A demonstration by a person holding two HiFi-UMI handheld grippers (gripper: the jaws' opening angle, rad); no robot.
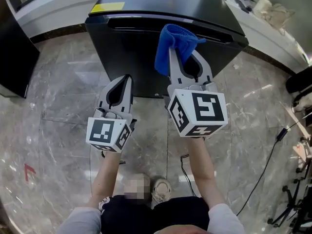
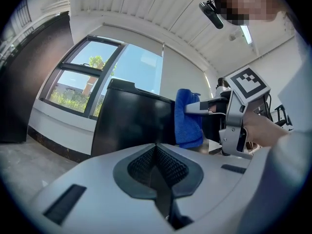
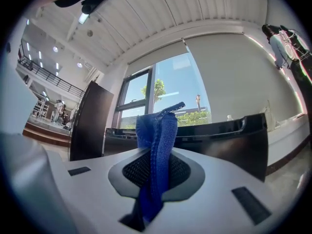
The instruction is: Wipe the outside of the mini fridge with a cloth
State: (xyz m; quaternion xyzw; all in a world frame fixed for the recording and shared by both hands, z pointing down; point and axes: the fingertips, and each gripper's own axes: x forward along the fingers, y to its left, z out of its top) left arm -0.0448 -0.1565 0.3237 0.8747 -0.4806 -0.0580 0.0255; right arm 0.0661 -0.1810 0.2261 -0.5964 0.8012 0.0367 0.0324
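A black mini fridge (image 1: 146,28) stands on the marble floor in front of me; it shows too in the left gripper view (image 2: 131,123) and the right gripper view (image 3: 219,135). My right gripper (image 1: 181,52) is shut on a blue cloth (image 1: 175,45), held up before the fridge's front near its top edge. The cloth (image 3: 156,160) runs pinched between the jaws and sticks out above them. My left gripper (image 1: 127,79) hangs lower and to the left, shut with nothing in it, a little short of the fridge's front. The cloth (image 2: 187,118) hangs to its right.
A white counter (image 1: 273,30) with a bottle and bags runs behind and right of the fridge. A dark cabinet (image 1: 14,48) stands at the left. A black cable (image 1: 265,165) and stand legs lie on the floor at the right. My shoes (image 1: 158,189) are below.
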